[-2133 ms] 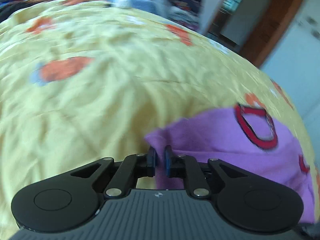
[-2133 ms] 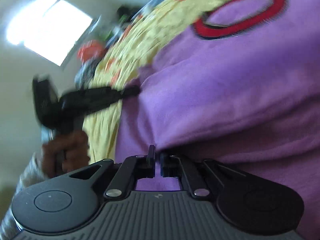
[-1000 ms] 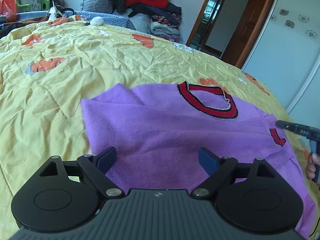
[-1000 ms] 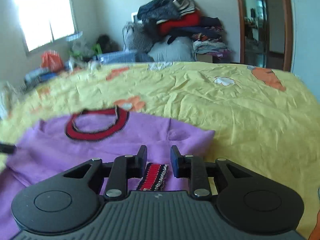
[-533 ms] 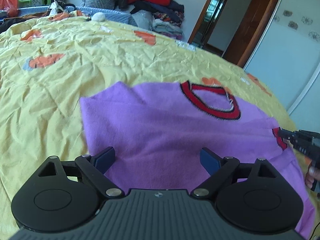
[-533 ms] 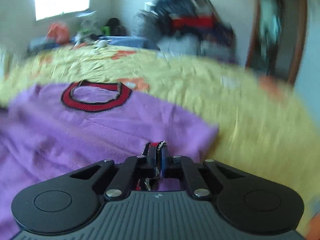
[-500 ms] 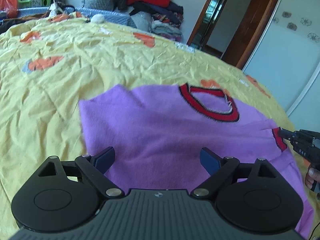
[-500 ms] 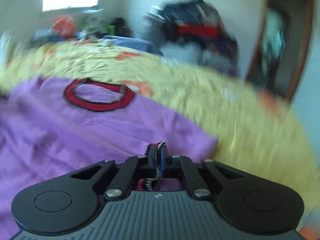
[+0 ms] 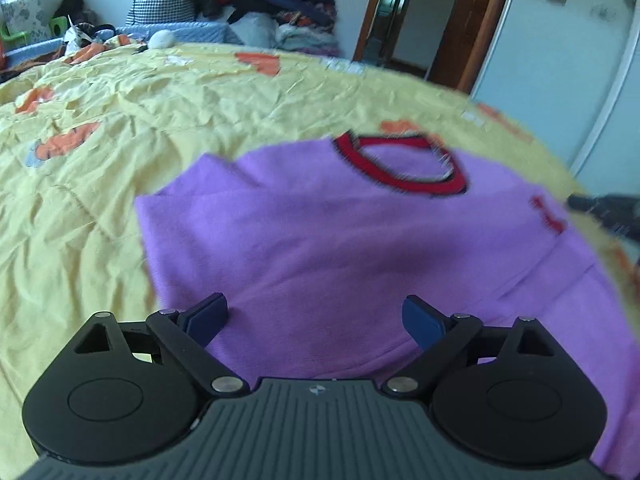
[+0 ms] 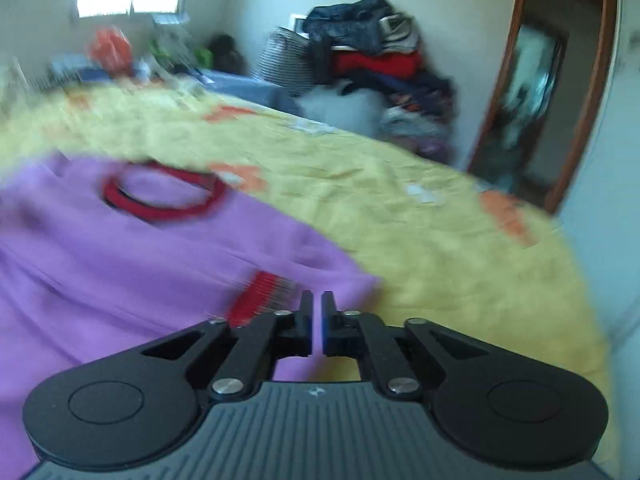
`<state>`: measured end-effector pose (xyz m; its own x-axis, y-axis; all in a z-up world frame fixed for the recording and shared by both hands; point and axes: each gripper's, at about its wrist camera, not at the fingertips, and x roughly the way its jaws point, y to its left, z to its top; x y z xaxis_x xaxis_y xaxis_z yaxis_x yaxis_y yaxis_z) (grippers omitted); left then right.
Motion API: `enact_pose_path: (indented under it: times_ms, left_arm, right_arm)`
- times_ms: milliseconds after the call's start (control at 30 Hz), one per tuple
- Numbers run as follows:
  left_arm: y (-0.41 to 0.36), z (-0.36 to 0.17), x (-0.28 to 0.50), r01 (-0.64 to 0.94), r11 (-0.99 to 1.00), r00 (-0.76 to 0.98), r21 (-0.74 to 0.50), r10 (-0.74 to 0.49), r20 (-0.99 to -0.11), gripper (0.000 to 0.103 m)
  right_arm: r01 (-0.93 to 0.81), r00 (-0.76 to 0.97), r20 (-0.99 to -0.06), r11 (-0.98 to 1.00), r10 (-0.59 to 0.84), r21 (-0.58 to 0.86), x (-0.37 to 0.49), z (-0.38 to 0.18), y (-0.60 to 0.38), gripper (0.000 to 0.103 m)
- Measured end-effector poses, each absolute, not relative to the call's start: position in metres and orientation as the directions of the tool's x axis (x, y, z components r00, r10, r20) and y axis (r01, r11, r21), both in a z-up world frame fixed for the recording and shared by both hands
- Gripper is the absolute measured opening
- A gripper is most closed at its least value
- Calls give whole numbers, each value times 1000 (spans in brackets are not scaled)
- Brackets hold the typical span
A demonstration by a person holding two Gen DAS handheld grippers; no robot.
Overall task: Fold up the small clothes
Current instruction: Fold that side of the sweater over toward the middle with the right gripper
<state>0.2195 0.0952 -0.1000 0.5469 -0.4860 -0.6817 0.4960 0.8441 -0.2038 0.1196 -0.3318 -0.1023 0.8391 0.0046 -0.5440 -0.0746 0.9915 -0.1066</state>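
Red cuff (image 10: 256, 294) has slipped free of right jaws.

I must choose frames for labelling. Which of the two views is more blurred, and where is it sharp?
Right wrist view: strong motion blur over the purple sweater and yellow bedsheet; only the right gripper is sharp. Left wrist view: clearer, bedsheet creases readable, the sweater's red collar smeared.
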Motion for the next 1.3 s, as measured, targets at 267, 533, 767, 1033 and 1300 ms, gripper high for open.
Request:
enact_pose_path:
  times_ms: [267, 533, 767, 1033, 1300]
  left_arm:
    - [73, -116, 231, 479, 877, 598, -40, -360, -716, 96]
    - [114, -108, 197, 426, 891, 567, -157, -398, -721, 99]
    - [130, -115, 100, 448, 881, 526, -150, -396, -753, 102]
    - [145, -114, 15, 480, 875, 462, -68, -318, -828, 102]
    - [176, -100, -4, 390, 853, 438, -345, -502, -746, 103]
  right_arm:
    - [-176, 784, -621, 955, -10, -238, 144, -136, -289, 7]
    - [-151, 749, -662, 982, 38, -114, 113, -113, -308, 37]
    - [-397, 601, -711, 908, 366, 132, 26, -114, -249, 97]
    - [-476, 497, -827, 879, 263, -6, -91, -119, -253, 101]
    - [-121, 547, -794, 963, 267, 240, -118, -98, -322, 103]
